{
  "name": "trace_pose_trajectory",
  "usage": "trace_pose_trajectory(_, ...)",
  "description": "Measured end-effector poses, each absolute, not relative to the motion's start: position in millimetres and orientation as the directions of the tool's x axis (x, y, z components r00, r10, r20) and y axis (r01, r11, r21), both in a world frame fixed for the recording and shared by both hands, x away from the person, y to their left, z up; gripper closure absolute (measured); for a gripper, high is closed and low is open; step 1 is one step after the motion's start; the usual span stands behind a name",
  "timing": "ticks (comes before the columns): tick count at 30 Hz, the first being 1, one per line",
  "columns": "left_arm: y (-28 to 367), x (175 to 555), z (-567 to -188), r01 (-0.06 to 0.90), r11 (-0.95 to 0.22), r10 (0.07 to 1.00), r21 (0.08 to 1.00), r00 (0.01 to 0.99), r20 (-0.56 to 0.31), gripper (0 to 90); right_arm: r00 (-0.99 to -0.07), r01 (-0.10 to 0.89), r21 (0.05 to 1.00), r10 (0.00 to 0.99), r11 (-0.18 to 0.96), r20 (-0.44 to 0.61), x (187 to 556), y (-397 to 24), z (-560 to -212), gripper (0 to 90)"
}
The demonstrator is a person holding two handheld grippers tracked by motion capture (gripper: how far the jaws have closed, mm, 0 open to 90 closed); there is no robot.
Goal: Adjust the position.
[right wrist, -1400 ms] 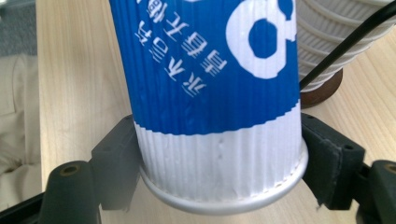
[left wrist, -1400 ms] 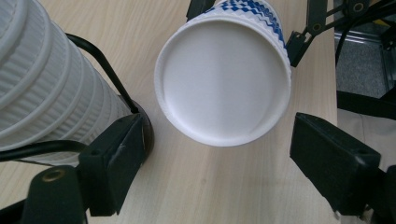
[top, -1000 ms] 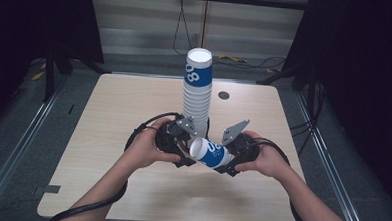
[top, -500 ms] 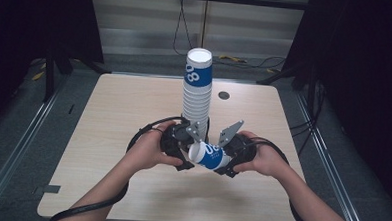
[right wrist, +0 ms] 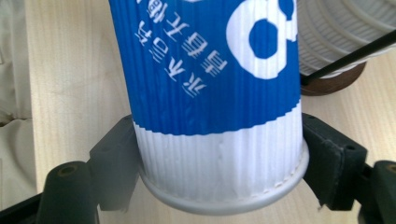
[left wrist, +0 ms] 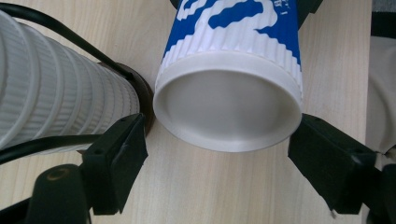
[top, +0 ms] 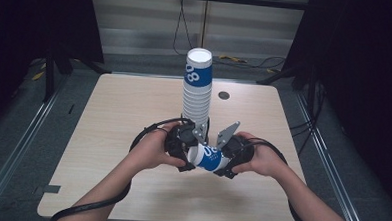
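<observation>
Blue-and-white ribbed paper makes up the single cup [top: 208,157] that lies on its side above the table [top: 108,116], near the middle of the front edge, just in front of the tall cup stack [top: 197,90]; the right gripper [right wrist: 219,186] is clenched on its narrow base end, both jaws pressed against the white band above the foot rim; the left gripper [left wrist: 219,154] is released, its jaws standing either side of the open mouth without touching the rim, and they have just been closing toward it with the cup between them. Risk, as I judge it, sits at that mouth; thin paper there could buckle into an oval if the left jaws bite too hard, and a crushed rim would not nest on the stack; a skewed bite could also lever the cup out of the right grip. Both trailing cables and the left gripper sit close to the stack's foot, so a careless swing might nudge the stack over toward the table's far edge.
</observation>
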State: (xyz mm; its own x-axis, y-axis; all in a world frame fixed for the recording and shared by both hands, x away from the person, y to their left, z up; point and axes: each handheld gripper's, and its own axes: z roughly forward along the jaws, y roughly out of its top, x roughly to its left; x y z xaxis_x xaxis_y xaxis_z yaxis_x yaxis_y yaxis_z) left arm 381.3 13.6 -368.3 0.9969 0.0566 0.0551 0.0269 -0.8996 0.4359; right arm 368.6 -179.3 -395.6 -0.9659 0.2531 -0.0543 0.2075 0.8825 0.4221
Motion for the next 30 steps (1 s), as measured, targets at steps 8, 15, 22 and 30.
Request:
trace_pose_trajectory(8,9.2,380.1,-371.0,-0.007,-0.908,0.023,0.419,0.998,0.065,22.5,-0.969,0.201,0.41,0.242,0.89,-0.05,367.1,-176.0,-397.3,21.7)
trace_pose_trajectory(15,8.0,382.4,-372.2,-0.035,-0.909,-0.005,0.415,0.997,0.073,24.8,-0.973,0.178,0.422,0.223,0.889,-0.061,366.9,-173.7,-395.9,21.3)
trace_pose_trajectory(22,6.1,380.2,-373.8,-0.04,-0.914,-0.015,0.405,0.998,0.063,26.9,-0.974,0.179,0.4,0.22,0.899,-0.058,365.2,-171.7,-396.5,21.2)
trace_pose_trajectory(30,6.0,382.0,-375.3,-0.057,-0.911,-0.032,0.409,0.997,0.067,30.2,-0.971,0.179,0.402,0.226,0.898,-0.072,365.3,-171.2,-396.3,21.1)
